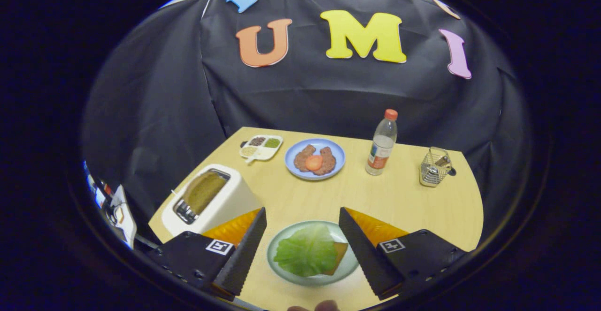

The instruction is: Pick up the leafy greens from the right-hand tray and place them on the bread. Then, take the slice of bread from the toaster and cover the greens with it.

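1. Gripper view, surroundings: a pale wooden bench [422, 207] carries everything. At its far left lies a small white divided tray [261, 147] with dark, green and pale fillings. Right of it is a round blue plate [315, 159] holding brown patties and a red tomato slice. Further right stands a clear plastic bottle with an orange cap [382, 143], upright, and at the far right a small wire mesh basket [435, 166].
2. On the left, nearer, sits a white toaster [213, 200] with a brown bread slice [203, 191] standing in its slot, long axis running from near-left to far-right along the slot.
3. The gripper [303, 226] is spread wide, its fingers [244, 250] holding nothing.
4. Between the fingers, on the near part of the bench, sits a round pale green plate [350, 266]. A crinkled light green lettuce leaf [305, 252] lies flat on it, covering most of a brown toast slice [339, 254] whose corner points out to the right.
5. Nothing stands between the gripper and the toaster; the left finger is just beside the toaster's near corner.
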Demonstrator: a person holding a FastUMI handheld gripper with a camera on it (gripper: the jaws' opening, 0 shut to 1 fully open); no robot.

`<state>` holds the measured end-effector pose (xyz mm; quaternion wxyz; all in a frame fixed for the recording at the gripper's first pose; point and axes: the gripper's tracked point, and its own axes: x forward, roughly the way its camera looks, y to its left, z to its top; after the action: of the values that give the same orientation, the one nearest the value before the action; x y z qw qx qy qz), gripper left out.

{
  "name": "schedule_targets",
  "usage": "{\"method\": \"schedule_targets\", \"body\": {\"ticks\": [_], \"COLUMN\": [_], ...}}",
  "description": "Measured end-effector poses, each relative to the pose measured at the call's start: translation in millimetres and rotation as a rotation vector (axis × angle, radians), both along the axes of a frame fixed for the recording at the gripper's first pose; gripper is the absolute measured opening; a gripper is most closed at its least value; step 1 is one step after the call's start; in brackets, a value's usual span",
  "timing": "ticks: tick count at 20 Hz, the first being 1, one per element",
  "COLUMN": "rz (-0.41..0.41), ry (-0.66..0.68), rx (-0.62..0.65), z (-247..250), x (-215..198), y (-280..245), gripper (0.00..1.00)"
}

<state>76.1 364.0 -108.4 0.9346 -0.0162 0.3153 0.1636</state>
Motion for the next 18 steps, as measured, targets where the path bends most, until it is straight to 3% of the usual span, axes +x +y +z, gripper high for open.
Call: {"method": "schedule_targets", "body": {"ticks": [5, 14, 18], "rz": [0.001, -0.086, -0.130], "ry": [0.042, 0.125, 0.173], "rx": [0.033, 0.006, -0.004], "z": [28.2, -8.8, -29.2], "x": [-26.2, -27.0, -15.7], "y": [73.3, 154.5, 167.0], "gripper": [0.96, 0.93, 0.84]}}
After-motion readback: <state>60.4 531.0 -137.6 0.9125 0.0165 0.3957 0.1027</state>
